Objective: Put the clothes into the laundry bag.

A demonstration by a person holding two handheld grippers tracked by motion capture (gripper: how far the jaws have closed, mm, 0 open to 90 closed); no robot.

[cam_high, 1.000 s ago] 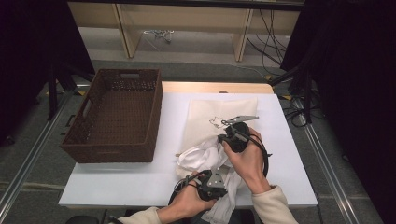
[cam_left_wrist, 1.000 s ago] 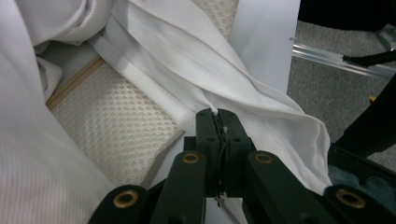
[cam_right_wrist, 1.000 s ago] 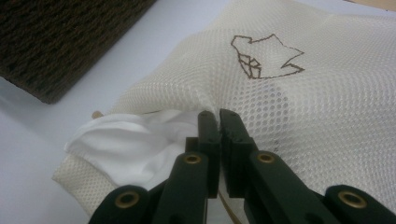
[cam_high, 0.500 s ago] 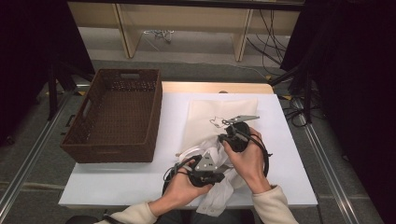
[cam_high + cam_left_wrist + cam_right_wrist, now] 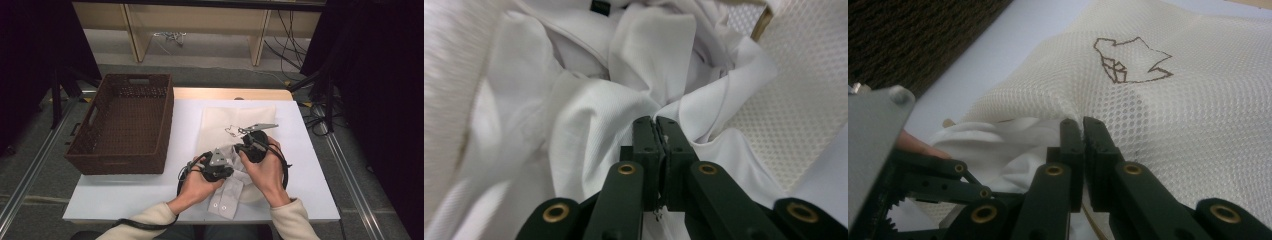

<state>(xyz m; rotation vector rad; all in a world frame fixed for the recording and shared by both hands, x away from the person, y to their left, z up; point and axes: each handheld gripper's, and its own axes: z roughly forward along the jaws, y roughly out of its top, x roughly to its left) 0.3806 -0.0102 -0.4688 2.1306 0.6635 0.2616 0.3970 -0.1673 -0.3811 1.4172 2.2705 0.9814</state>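
While the wicker basket (image 5: pixel 122 125) sits at about nine o'clock on the table (image 5: pixel 125 192), the work lies at centre: a white shirt (image 5: pixel 227 192) being fed into a cream mesh laundry bag (image 5: pixel 227 120), whose mouth faces six o'clock. Part of the shirt is bunched at the bag's opening and its buttoned edge trails toward six o'clock, almost to the table's near edge

Soft, light and limp, the shirt will likely sag and fold wherever it is not held, so a pinch on a gathered fold, as now, seems the surest hold; the mesh is equally floppy and probably needs its rim kept lifted to stay open

Left gripper (image 5: pixel 657 125): the left hand (image 5: pixel 192 185) comes in from six o'clock, its palm on the table and the gripper pointing toward two o'clock, jaws together and clamped on a ridge of white shirt cloth. They have just eased slightly, yet cloth remains pinched between them

Right gripper (image 5: pixel 1083 127): the right hand (image 5: pixel 267 172) reaches in from five o'clock, wrist angled toward eleven o'clock, jaws together at the bag's rim; they appear to nip the mesh edge, just beside the printed outline (image 5: pixel 1130 60)
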